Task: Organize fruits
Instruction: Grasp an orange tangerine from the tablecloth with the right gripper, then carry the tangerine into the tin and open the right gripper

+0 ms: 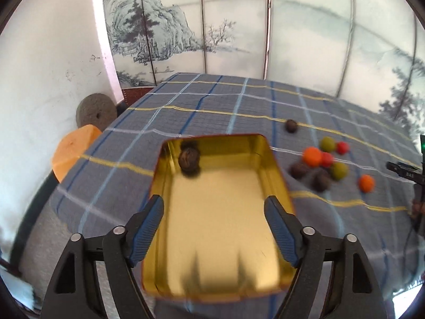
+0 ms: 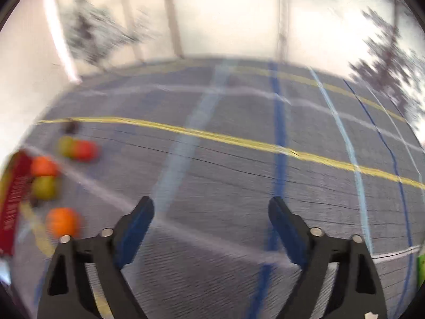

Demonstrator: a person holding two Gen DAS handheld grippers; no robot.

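My left gripper (image 1: 213, 204) is shut on a gold tin tray (image 1: 220, 228), its blue fingers (image 1: 148, 228) pressing the tray's two long sides. One dark brown fruit (image 1: 189, 160) lies in the tray's far left corner. To the right on the plaid cloth lies a cluster of small fruits: orange (image 1: 312, 156), red (image 1: 326, 159), green (image 1: 339, 170) and dark brown (image 1: 320, 180). A single orange fruit (image 1: 366, 183) and a lone dark fruit (image 1: 291, 125) lie apart. My right gripper (image 2: 211, 207) is open and empty above bare cloth; the fruits (image 2: 63, 222) and the tray's red outer wall (image 2: 13, 202) show at its far left, blurred.
The table has a grey-blue plaid cloth (image 1: 217, 101). A painted folding screen (image 1: 239, 26) stands behind it. An orange stool (image 1: 71, 151) and a grey disc (image 1: 95, 111) sit off the table's left edge. The other gripper (image 1: 406, 172) shows at the right edge.
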